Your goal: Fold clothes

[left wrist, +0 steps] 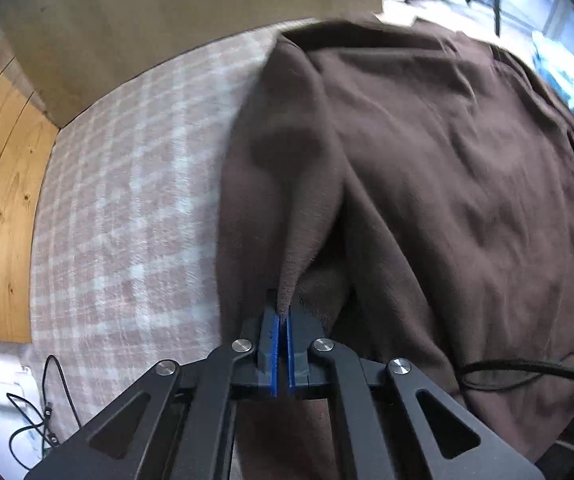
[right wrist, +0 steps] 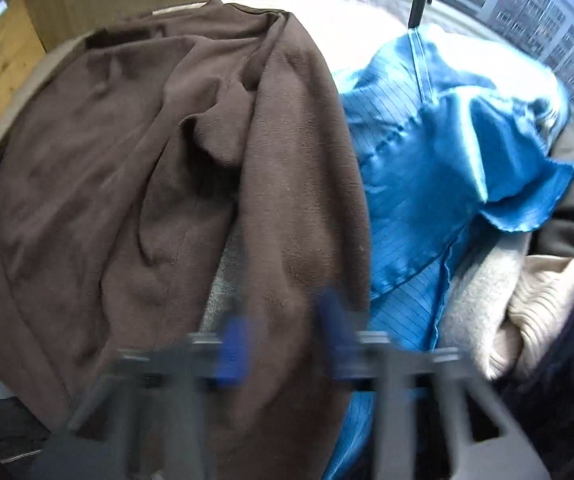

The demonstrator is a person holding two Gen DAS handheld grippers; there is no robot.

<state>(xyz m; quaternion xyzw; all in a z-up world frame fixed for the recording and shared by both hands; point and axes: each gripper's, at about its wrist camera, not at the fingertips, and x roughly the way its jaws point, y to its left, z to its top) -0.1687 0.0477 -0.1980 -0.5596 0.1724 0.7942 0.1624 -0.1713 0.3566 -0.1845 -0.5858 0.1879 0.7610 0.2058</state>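
A brown fleece garment point(left wrist: 447, 168) lies spread over a pink-and-white checked cover point(left wrist: 127, 200). My left gripper point(left wrist: 283, 320) is shut on a raised fold of the garment's near edge, and the pinched fabric rises in a ridge from between the blue pads point(left wrist: 274, 352). In the right wrist view the same brown garment point(right wrist: 127, 160) fills the left half. My right gripper point(right wrist: 285, 332) is smeared by blur. Its blue pads point(right wrist: 235, 344) stand apart, with a thick ridge of brown fabric running between them.
A shiny blue garment point(right wrist: 447, 152) lies right of the brown one, with cream knitwear point(right wrist: 535, 304) and dark clothes beside it. A cardboard box point(left wrist: 191, 12) stands at the back. Wooden floor point(left wrist: 3, 184) and cables point(left wrist: 39, 412) are at the left.
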